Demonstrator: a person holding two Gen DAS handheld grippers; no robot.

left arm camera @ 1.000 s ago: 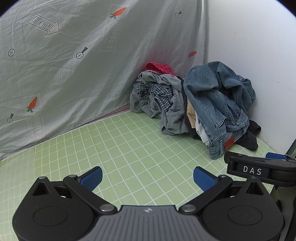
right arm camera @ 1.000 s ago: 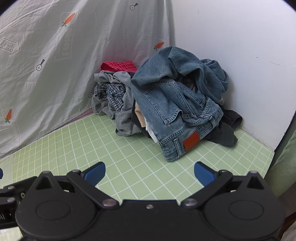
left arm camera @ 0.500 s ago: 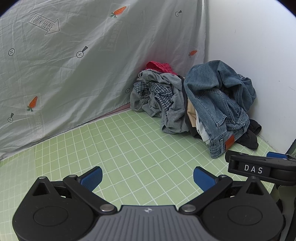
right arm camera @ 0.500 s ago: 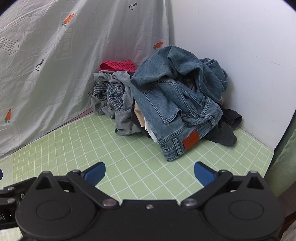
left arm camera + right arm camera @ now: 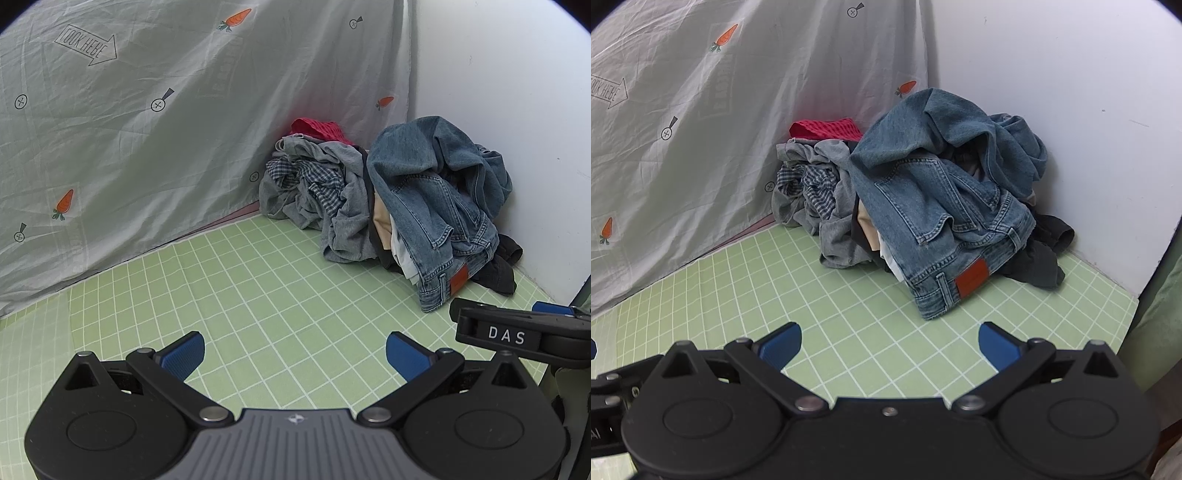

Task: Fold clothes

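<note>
The clothes (image 5: 916, 206) sit in a messy heap in the far right corner of the green mat (image 5: 258, 295), pushed up against the wall, with blue jeans (image 5: 945, 199) on top and a red thing (image 5: 823, 129) at the back. None look folded. Most of the mat is bare, good for spreading something flat. The left gripper (image 5: 295, 350) and right gripper (image 5: 890, 343) both have fingers wide apart, holding nothing, near the mat's front edge. I see no baskets or boxes.
</note>
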